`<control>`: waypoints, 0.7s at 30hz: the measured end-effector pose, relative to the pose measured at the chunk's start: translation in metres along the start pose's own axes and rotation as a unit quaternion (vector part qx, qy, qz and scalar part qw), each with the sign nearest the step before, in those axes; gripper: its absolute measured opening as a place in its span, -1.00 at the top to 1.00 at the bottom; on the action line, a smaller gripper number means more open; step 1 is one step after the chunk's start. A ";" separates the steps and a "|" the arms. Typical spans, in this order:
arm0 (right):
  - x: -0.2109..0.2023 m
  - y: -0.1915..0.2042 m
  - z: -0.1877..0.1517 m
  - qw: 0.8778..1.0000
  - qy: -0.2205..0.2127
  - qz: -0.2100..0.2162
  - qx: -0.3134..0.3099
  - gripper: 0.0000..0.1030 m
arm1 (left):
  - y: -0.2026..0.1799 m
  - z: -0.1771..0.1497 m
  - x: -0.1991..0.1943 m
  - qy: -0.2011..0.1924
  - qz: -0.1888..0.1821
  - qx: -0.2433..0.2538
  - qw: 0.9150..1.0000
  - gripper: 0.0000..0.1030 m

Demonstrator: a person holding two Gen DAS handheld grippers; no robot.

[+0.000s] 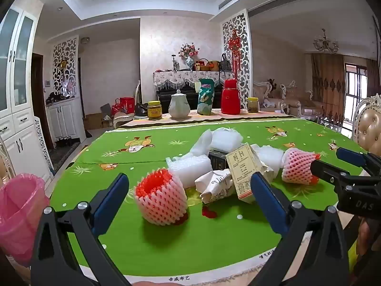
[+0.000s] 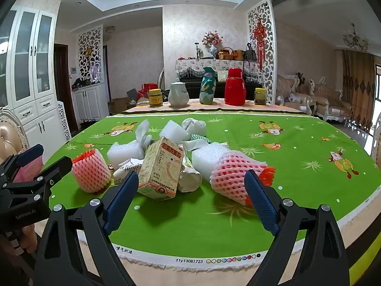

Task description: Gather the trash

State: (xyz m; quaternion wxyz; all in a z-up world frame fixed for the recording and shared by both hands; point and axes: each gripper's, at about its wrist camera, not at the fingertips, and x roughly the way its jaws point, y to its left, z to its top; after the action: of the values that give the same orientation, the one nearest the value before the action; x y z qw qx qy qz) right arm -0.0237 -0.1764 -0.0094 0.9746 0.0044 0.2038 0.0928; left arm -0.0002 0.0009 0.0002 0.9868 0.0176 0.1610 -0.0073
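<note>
Your left gripper (image 1: 190, 188) hangs over the near edge of the green tablecloth (image 1: 190, 243) with its blue fingers (image 1: 112, 197) spread wide and nothing between the pads. Just past them, slightly left of centre in the gap, stands a pink foam fruit net (image 1: 160, 197) with its orange mouth upward, clear of both pads. Your right gripper (image 2: 191, 191) is likewise wide apart and holds nothing. A beige medicine box (image 2: 162, 169) sits tilted just beyond its left finger, and a second pink foam net (image 2: 234, 178) lies on its side just beyond its right finger, partly hidden by the fingertip; you cannot tell from here whether they touch. Behind these, crumpled paper (image 1: 215, 183) and white foam wrap (image 2: 209, 157) lie piled together mid-table. A pink-lined bin (image 1: 19, 217) stands off the table's left edge. Farther back stand jars, a white teapot (image 1: 179, 106) and a red flask (image 1: 230, 96).
</note>
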 end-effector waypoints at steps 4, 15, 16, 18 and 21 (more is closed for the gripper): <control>0.000 0.000 0.000 1.000 -0.002 0.000 0.000 -0.66 | 0.001 0.000 -0.001 0.002 -0.003 0.001 1.000 -0.92; -0.001 -0.001 0.000 1.000 -0.003 0.003 0.004 -0.66 | 0.000 -0.002 0.005 0.004 -0.005 0.005 1.000 -0.92; -0.001 -0.002 0.000 1.000 -0.003 0.002 0.004 -0.66 | 0.000 -0.002 0.005 0.004 -0.006 0.006 1.000 -0.92; -0.001 -0.002 0.000 1.000 -0.003 0.002 0.004 -0.66 | -0.004 -0.003 0.008 0.003 -0.006 0.008 1.000 -0.92; -0.001 -0.002 0.000 1.000 -0.003 0.002 0.005 -0.66 | -0.004 -0.004 0.010 0.004 -0.008 0.010 1.000 -0.92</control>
State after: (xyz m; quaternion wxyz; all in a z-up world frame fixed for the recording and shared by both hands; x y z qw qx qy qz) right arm -0.0243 -0.1787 -0.0093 0.9750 0.0096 0.2012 0.0935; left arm 0.0078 -0.0034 -0.0066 0.9857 0.0258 0.1655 -0.0169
